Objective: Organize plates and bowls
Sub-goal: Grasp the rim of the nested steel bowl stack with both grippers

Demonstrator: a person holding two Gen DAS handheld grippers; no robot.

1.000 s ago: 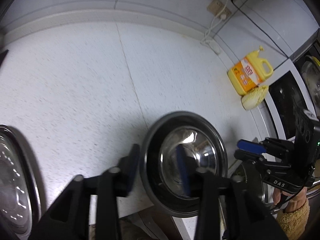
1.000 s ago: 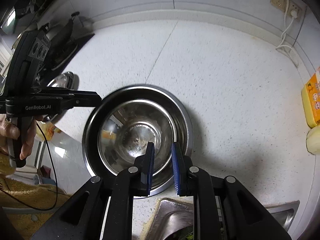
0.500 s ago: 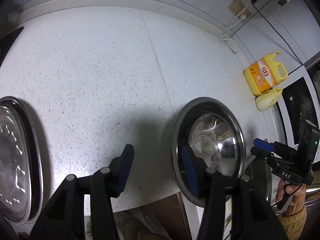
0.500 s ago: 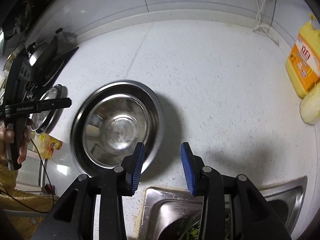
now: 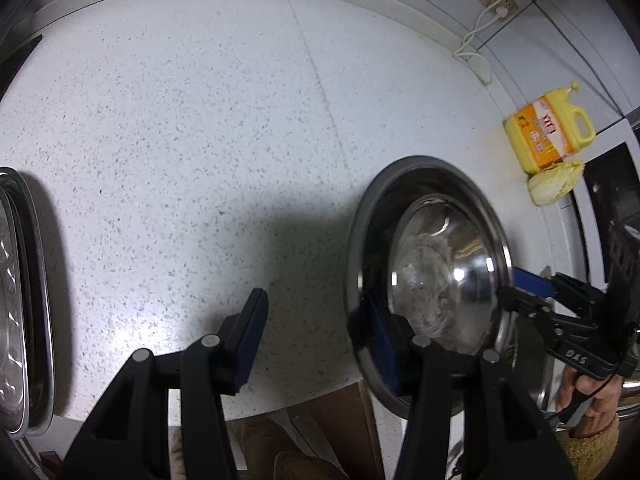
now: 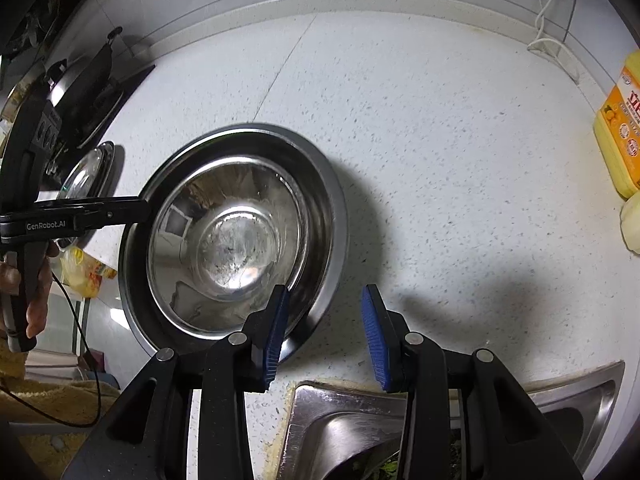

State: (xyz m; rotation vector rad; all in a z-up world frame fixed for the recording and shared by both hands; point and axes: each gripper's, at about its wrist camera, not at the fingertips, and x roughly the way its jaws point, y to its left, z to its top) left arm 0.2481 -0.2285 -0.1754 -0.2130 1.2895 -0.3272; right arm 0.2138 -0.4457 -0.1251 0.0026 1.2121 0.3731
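Observation:
A steel bowl (image 6: 236, 236) sits on the white speckled counter near its front edge; it also shows in the left wrist view (image 5: 436, 276). My right gripper (image 6: 326, 336) is open and empty, just right of the bowl's near rim. My left gripper (image 5: 316, 340) is open, its right finger against the bowl's left rim, the left finger over bare counter. In the right wrist view the left gripper's fingers (image 6: 116, 210) reach the bowl's left rim. A steel plate (image 5: 20, 300) lies at the far left, also seen in the right wrist view (image 6: 86, 176).
A yellow detergent jug (image 5: 544, 132) and a cabbage (image 5: 554, 186) stand at the right by the wall. A sink (image 6: 400, 424) lies below the right gripper. A stove with a pan (image 6: 92, 80) is at the back left. A wall cable (image 6: 548, 32) hangs behind.
My right gripper has opened, let go of the bowl's rim and shifted right. My left gripper has slid left, so only its right finger is at the bowl's rim.

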